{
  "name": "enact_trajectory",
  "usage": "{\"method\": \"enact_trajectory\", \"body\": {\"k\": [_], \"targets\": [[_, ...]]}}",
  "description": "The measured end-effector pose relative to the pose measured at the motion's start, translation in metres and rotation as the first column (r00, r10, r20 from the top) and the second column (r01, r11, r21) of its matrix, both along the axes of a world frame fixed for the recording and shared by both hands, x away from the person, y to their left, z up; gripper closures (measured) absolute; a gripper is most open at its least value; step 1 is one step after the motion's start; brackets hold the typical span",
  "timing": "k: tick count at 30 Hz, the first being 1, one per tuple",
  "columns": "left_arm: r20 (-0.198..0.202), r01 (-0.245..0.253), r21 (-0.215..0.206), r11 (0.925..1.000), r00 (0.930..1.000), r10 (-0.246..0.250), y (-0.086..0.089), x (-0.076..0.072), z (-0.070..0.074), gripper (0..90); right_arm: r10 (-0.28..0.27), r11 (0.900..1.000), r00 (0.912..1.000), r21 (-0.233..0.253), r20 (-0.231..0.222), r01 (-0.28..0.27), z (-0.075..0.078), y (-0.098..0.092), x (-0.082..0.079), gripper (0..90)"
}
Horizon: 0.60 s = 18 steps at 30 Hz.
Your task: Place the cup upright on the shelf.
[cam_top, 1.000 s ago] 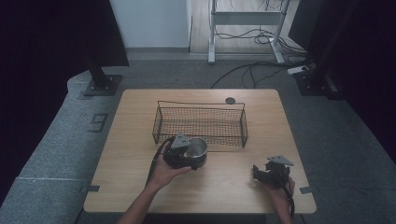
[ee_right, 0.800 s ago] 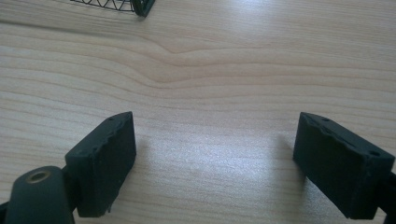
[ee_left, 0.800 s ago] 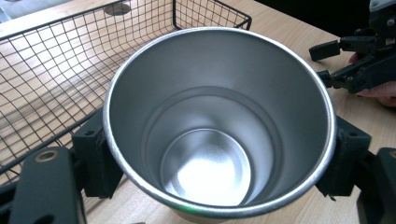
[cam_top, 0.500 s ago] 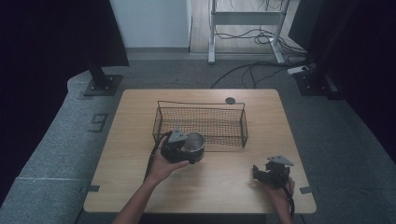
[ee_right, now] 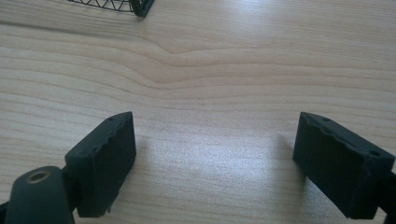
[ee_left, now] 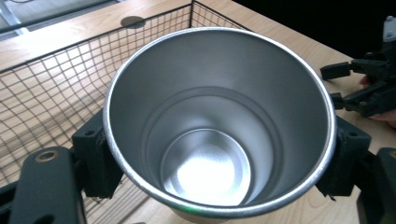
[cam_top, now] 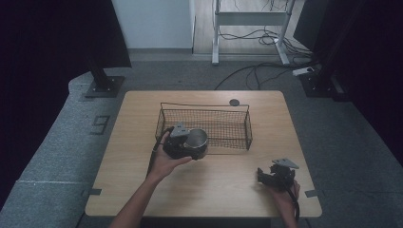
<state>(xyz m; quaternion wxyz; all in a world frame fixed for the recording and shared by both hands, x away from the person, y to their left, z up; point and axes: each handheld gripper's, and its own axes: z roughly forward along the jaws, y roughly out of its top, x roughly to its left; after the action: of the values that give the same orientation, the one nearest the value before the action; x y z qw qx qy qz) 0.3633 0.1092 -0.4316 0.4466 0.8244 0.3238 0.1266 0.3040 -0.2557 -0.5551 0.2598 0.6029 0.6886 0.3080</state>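
One steel cup sits clamped between the jaws of the left hand-held gripper, held at the near edge of the one wire basket on the worktop. The right hand-held gripper rests spread wide, holding nothing. One dark disc lies behind the basket.

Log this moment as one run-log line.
left hand-held gripper: shut on steel cup, at wire basket front edge | right hand-held gripper: open, empty, over table
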Motion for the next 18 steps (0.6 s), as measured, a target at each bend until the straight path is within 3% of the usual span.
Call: {"method": "enact_trajectory", "body": {"k": [4,14,18], "targets": [[0.007,-0.016,0.025,0.9996,0.9999,0.016,0.002,0.007,0.002,18.7,0.000,1.000,1.0000,0.000,0.000,0.000,0.000,0.000,0.000,12.9],[-0.009,-0.015,-0.012,0.9998,0.9998,0.015,0.009,0.016,0.007,18.8,0.001,1.000,1.0000,-0.002,0.001,-0.001,0.000,0.000,0.000,12.9],[0.001,-0.023,0.003,0.9997,0.9997,0.023,0.010,0.019,0.013,18.7,0.002,1.000,1.0000,-0.002,-0.001,-0.002,0.000,0.000,0.000,12.9]]}}
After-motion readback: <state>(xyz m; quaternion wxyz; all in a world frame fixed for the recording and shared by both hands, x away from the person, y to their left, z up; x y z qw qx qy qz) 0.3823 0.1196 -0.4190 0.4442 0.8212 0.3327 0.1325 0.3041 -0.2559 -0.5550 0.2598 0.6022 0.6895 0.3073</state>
